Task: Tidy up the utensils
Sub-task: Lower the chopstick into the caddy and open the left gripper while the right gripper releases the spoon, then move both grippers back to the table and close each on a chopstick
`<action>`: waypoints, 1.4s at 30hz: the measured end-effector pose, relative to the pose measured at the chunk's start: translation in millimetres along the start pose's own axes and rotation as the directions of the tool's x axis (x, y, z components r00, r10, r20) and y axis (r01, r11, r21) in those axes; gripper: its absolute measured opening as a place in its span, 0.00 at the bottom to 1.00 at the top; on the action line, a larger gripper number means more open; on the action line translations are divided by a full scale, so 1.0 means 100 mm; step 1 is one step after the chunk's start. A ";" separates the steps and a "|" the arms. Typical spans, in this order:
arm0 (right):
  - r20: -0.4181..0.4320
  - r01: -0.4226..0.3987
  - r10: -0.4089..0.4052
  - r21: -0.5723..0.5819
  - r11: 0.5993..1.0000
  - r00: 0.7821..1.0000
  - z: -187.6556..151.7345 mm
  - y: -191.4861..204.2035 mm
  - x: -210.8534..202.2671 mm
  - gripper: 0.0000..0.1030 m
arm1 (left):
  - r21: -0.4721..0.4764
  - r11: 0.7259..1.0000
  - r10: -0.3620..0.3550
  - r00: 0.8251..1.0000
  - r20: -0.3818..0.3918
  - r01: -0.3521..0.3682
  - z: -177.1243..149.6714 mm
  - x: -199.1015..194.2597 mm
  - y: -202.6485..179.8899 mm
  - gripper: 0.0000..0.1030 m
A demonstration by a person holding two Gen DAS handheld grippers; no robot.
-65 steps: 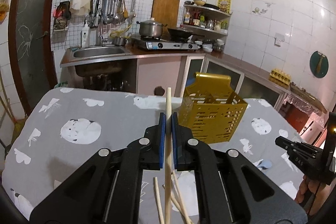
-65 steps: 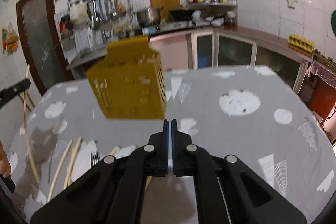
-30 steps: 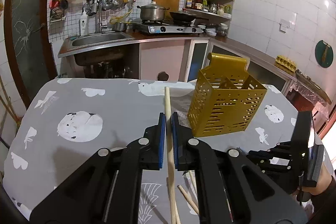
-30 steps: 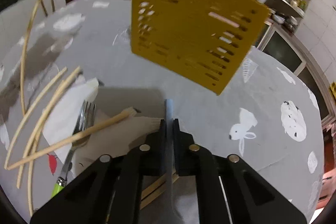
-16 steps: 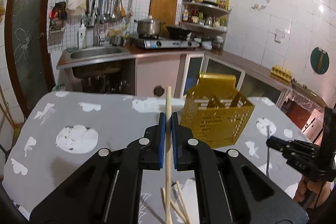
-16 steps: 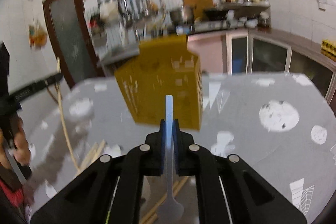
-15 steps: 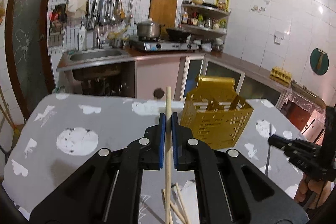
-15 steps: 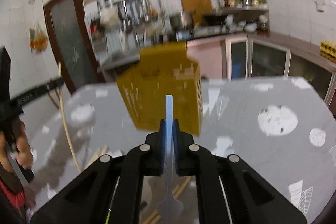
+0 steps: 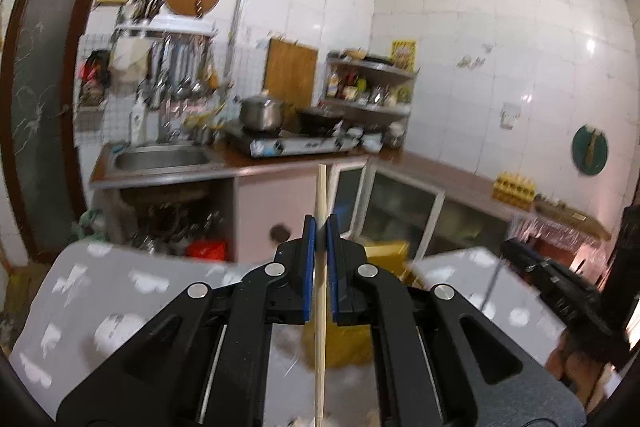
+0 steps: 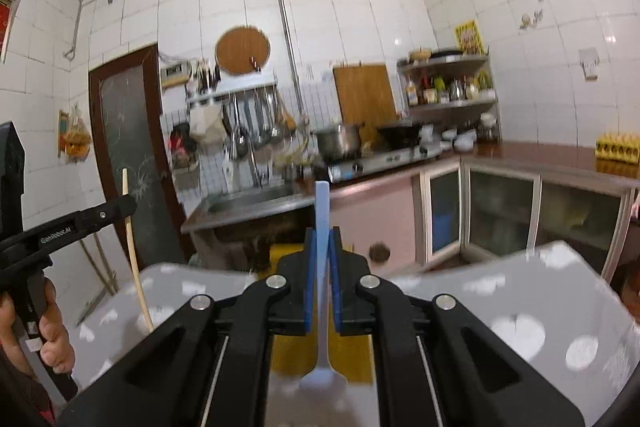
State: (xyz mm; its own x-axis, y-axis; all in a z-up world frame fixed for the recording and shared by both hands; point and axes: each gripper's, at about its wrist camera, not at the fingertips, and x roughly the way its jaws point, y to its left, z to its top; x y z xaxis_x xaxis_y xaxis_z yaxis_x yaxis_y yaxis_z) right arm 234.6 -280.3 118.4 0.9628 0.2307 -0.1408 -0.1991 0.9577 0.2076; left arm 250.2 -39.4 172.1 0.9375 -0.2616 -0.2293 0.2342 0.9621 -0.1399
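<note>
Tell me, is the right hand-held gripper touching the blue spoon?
Touching. The right wrist view shows the right hand-held gripper shut on the blue spoon, with both blue pads pressed against its handle and no gap visible.

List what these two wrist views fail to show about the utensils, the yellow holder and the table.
- Yellow holder: left wrist view, blurred and mostly behind the left gripper; its slots and contents are unreadable. Right wrist view, the right gripper covers most of it.
- Chopstick: lower end cut off by the frame edge.
- Blue spoon: bowl blurred.
- Table: utensils lying on it are hidden behind both grippers.
</note>
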 end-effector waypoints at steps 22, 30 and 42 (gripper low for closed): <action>-0.086 0.102 -0.104 -0.024 0.994 0.991 -0.12 -0.12 1.06 0.07 | 0.050 0.995 0.089 0.996 -0.002 -0.089 -0.35 1.41 -0.15 0.05; -0.160 0.157 -0.155 -0.001 0.988 0.975 -0.20 -0.22 0.75 0.57 | 0.077 0.983 0.165 0.986 0.013 -0.166 -0.31 0.82 0.01 0.74; -0.224 0.175 -0.168 0.011 0.985 0.960 -0.39 -0.03 -0.39 0.79 | 0.105 0.960 0.264 0.964 -0.039 -0.259 -0.41 -0.36 0.15 0.95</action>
State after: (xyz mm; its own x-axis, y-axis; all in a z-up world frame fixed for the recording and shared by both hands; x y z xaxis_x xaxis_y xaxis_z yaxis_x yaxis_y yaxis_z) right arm 190.4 -285.2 86.1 0.9169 0.0992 -0.3866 -0.0259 0.9814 0.1904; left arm 208.9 -19.0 138.8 0.9552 -0.0013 -0.2959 0.0096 0.9996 0.0265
